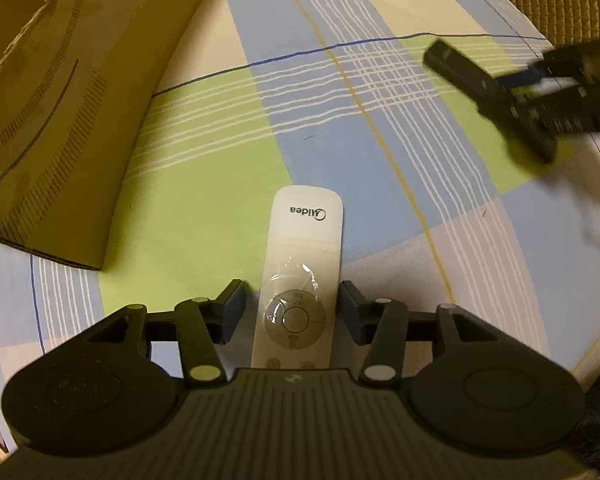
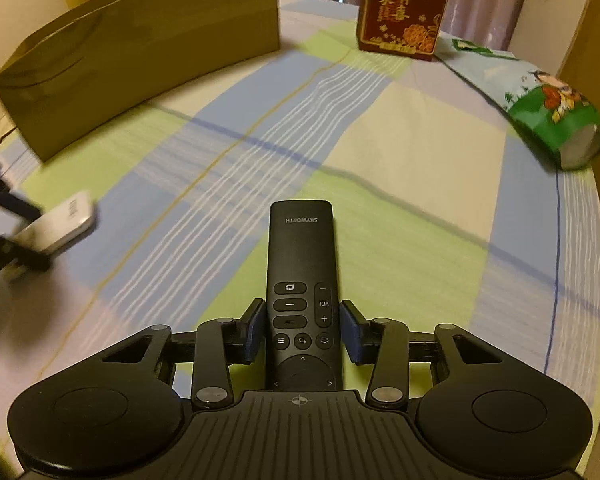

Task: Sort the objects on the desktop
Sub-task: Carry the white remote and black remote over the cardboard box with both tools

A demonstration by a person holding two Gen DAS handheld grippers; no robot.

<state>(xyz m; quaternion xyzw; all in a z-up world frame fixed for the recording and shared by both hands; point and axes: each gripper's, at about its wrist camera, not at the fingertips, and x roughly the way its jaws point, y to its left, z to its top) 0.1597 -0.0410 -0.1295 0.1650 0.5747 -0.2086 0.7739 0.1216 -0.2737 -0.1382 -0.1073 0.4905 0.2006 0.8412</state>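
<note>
The left gripper [image 1: 292, 312] is closed on the white Midea remote [image 1: 300, 276] and the right gripper [image 2: 302, 334] on the black Skyworth remote [image 2: 300, 280] — both remotes point forward along the fingers, above the checked tablecloth [image 1: 204, 168], and the brown paper bag [image 1: 60, 112] stands nearer the left one.

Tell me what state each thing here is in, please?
White remote: between the left gripper fingers, seemingly lifted.
Black remote: clamped by the right gripper, face up.
Brown paper bag: upright, top open.
Red box: standing.
Green packet: lying on its side.
Checked cloth: spread flat.
</note>
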